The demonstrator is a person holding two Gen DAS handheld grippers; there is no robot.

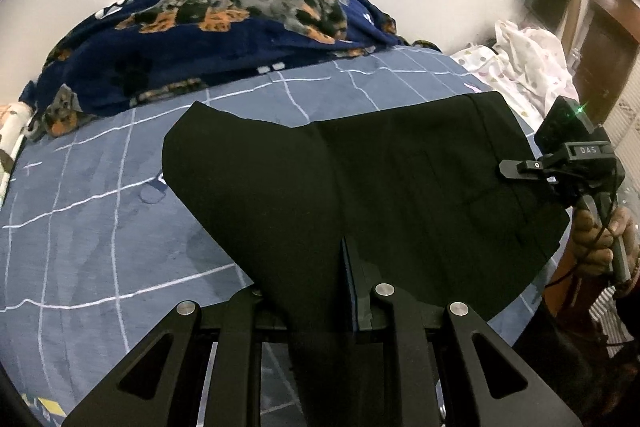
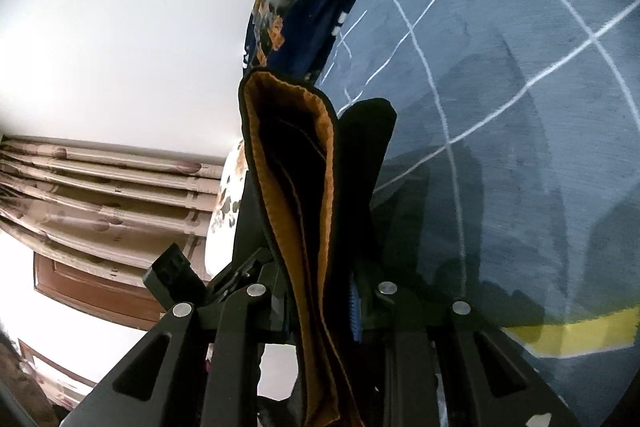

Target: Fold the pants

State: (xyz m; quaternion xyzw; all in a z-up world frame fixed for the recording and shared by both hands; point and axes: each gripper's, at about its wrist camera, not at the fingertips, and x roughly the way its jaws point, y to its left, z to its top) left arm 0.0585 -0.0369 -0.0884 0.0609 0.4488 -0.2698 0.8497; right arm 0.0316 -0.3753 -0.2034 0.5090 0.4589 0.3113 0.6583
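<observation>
The black pants (image 1: 360, 195) are stretched out above the blue checked bed (image 1: 100, 207). My left gripper (image 1: 320, 287) is shut on the near edge of the pants, and the cloth hides one finger. My right gripper (image 1: 520, 167) shows at the right of the left wrist view, shut on the waistband end. In the right wrist view, my right gripper (image 2: 320, 267) clamps the pants (image 2: 360, 167), and the orange inner lining of the waistband (image 2: 256, 147) stands up between the fingers.
A navy blanket with a dog print (image 1: 208, 39) lies along the far side of the bed by the white wall. White dotted bedding (image 1: 528, 67) is bunched at the right. A brown door (image 1: 600, 39) and striped curtains (image 2: 100, 195) are beyond the bed.
</observation>
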